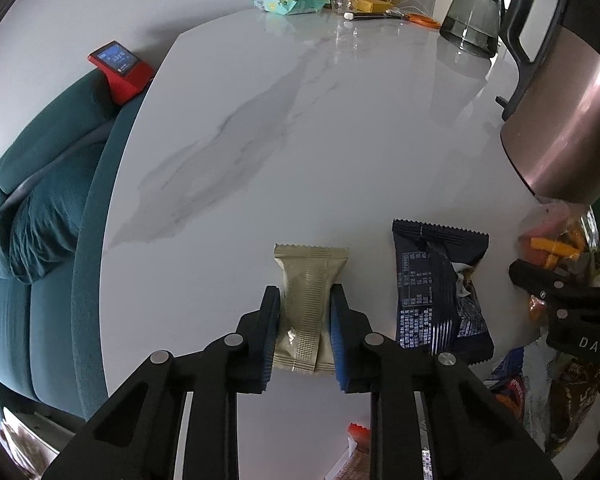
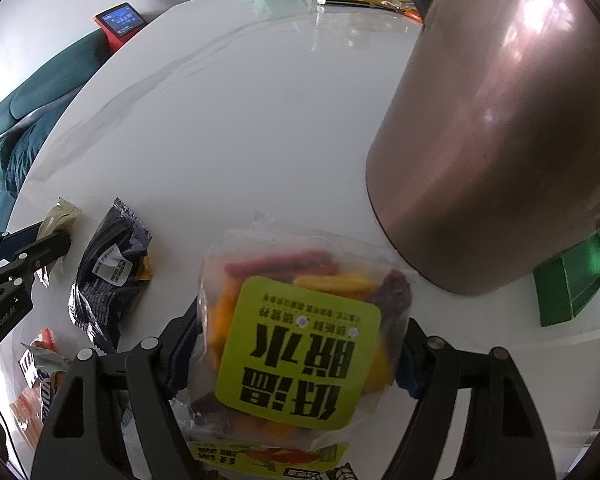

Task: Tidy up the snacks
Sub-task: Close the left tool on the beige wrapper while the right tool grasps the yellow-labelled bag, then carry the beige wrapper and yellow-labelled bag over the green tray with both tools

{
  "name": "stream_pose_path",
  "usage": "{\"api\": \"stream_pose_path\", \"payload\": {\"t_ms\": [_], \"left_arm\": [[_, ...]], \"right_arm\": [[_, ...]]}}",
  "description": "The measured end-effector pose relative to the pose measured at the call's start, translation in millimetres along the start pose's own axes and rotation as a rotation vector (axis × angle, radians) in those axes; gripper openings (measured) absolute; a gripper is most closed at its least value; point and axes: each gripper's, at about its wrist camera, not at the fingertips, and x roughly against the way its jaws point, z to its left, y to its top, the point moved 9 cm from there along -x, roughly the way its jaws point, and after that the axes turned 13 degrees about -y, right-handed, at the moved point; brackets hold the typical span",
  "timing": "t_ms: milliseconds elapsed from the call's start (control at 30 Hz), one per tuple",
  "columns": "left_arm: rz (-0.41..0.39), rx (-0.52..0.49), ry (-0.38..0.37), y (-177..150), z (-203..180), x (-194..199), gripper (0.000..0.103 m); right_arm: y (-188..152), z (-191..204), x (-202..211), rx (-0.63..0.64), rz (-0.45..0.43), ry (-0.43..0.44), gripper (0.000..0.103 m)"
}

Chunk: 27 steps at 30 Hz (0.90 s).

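Pinching beige packet (image 1: 309, 304) between left hand-held gripper (image 1: 305, 330) pads.

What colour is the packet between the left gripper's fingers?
Beige-gold packet, clearest in the left wrist view.

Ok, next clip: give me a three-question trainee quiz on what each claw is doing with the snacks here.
1. True or false: the left claw is shut on the tan packet.
2. What sits between the right claw's fingers? A) the dark packet B) the clear bag with the green label C) the green box
3. Fill in: the dark packet lies on the table, to the ____ of the tan packet in the left wrist view.

Key
1. True: both pads press its sides.
2. B: the clear bag.
3. Right.
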Motion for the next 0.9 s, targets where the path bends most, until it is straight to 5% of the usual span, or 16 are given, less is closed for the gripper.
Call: {"api": "stream_pose_path", "payload": {"t_ms": [300,500,900], "left_arm": [[0.008,0.003,0.008,-5,-3,3,0.019],[0.013,-0.001,0.007,-6,-9,12,0.019],[-0.105,-0.024,-0.013,-4,-48,85,0.019]], "right_arm": [[-1,5,7,0.001,-0.01,0.038,0.078],[0,-4,26,-0.021,-0.039,0.087,0.078],[-6,-19,105,-0.043,-0.154,0.189,0.078]]}}
